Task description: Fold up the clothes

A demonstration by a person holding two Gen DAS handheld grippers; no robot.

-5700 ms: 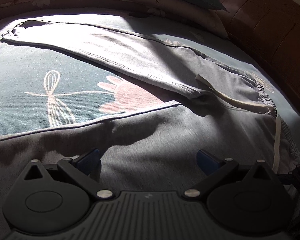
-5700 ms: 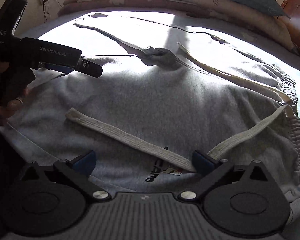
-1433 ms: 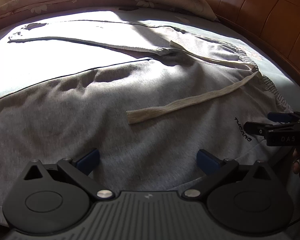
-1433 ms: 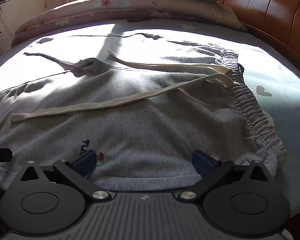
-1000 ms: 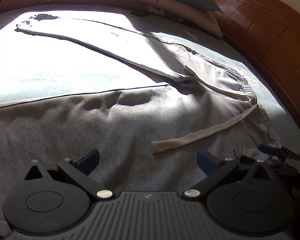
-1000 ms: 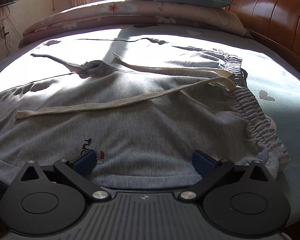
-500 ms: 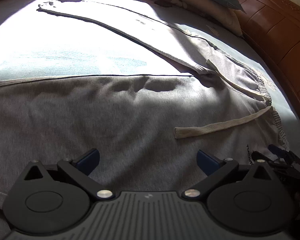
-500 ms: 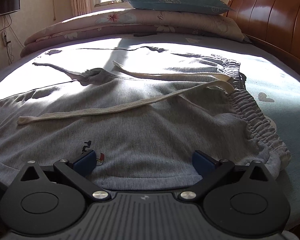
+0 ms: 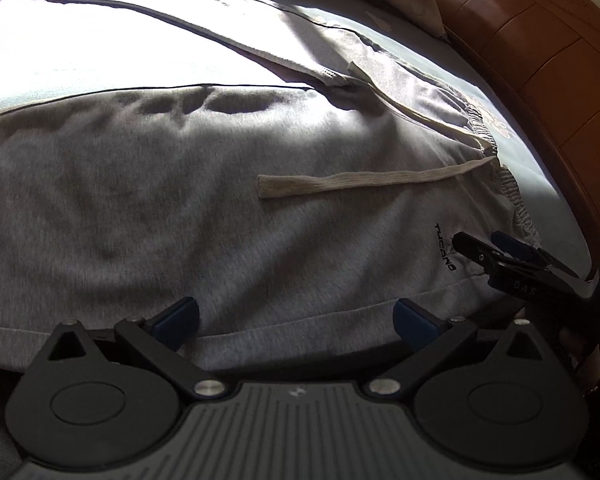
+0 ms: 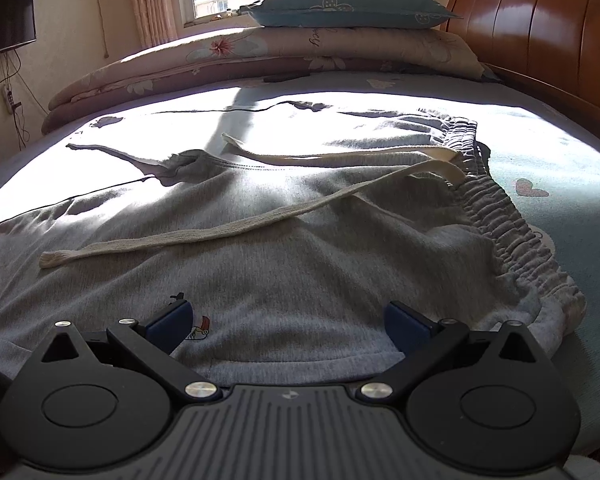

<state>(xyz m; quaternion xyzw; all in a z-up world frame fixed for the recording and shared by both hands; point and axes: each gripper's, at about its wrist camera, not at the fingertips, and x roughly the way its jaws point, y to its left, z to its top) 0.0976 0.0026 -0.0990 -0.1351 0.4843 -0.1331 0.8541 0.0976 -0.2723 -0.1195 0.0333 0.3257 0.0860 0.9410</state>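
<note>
Right in front of both grippers, the grey sweatpants (image 10: 300, 240) are spread flat on the bed (image 10: 560, 152), with their near edge running side to side just past the fingertips. Long axis goes left-right: waistband (image 10: 512, 224) off to the right, legs trailing left toward the bright patch. So my guess is the right gripper (image 10: 288, 324) is the closer one for the waistband corner, while the left gripper (image 9: 296, 316) sits further down the near leg. Both have jaws wide apart, gripping nothing, hovering at the hem edge. A drawstring (image 9: 364, 182) lies loose across the top and could get dragged along in a fold.

Hard to read: the far leg is blown out by sunlight, the cuffs aren't really visible, and the left end of the near leg is cut off.
</note>
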